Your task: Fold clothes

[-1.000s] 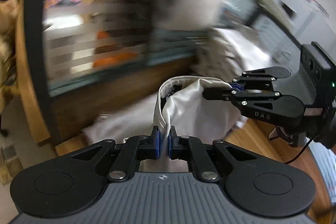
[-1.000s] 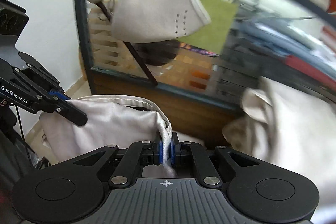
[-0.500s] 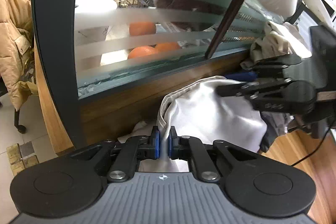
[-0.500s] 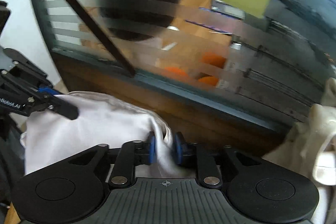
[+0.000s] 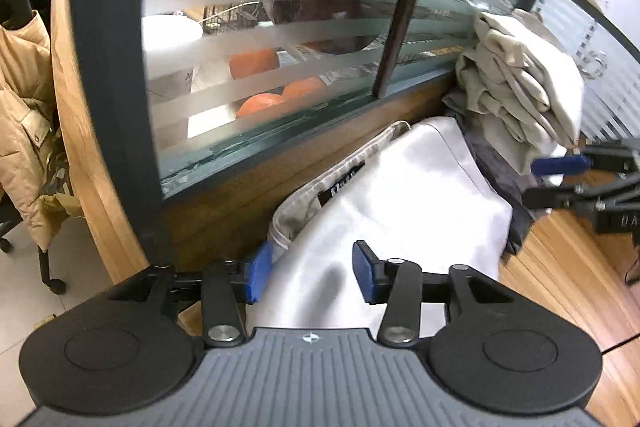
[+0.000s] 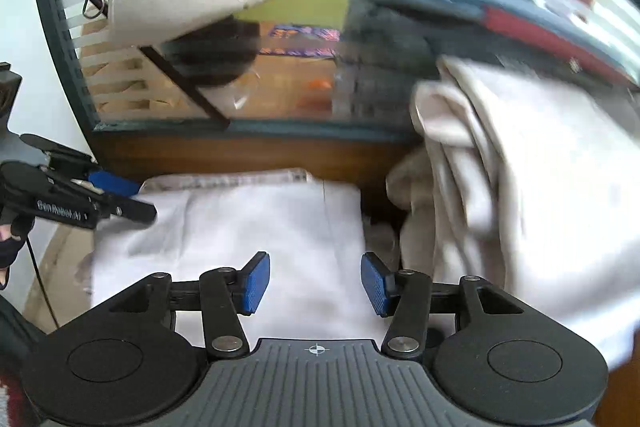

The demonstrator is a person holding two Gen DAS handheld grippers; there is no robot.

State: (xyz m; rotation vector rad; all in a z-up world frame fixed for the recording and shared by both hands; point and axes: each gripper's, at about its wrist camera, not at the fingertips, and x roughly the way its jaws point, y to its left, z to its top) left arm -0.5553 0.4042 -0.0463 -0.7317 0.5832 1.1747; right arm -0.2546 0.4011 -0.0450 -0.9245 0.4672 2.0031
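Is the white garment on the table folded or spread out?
Folded. The white garment lies as a compact rectangle with its waistband along one edge, beside the beige pile. Both grippers are open above it.

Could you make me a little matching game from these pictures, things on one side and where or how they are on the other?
Things:
1. white garment
2. beige clothes pile
3. left tongs
4. oranges

Places or states:
A. behind the striped glass panel
B. open, gripping nothing
C. lying folded on the wooden table, next to the glass
D. heaped to the right of the white garment

Pairs: 1-C, 2-D, 3-B, 4-A
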